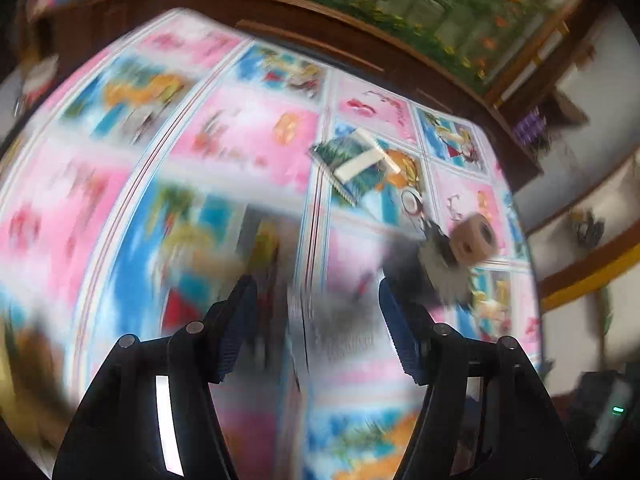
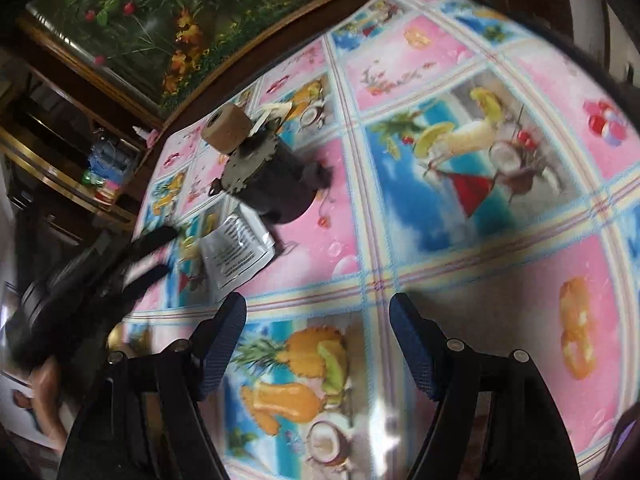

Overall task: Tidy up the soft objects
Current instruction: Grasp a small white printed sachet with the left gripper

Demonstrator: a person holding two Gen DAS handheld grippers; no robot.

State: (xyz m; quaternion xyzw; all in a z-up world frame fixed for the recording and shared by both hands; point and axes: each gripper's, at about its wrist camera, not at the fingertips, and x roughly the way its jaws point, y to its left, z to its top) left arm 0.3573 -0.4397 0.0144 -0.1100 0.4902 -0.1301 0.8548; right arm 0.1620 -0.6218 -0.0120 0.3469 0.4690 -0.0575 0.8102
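Both pairs of fingers are spread with nothing between them, so I'd say the person is only reaching in. The left gripper (image 1: 316, 328) and right gripper (image 2: 318, 344) both hang over the counter (image 2: 500, 264). The dark fuzzy toy (image 2: 276, 184) lies ahead and left of the right fingers, a tan roll (image 2: 226, 130) touching its far side and a printed packet (image 2: 236, 252) just in front, probably gathered for sorting. The fruit-print cloth covers the counter; a flower mural (image 2: 132, 20) lines the wall

home | fruit-print tablecloth (image 2: 400, 240) | flower mural (image 2: 160, 20) | wooden shelves (image 2: 60, 152)
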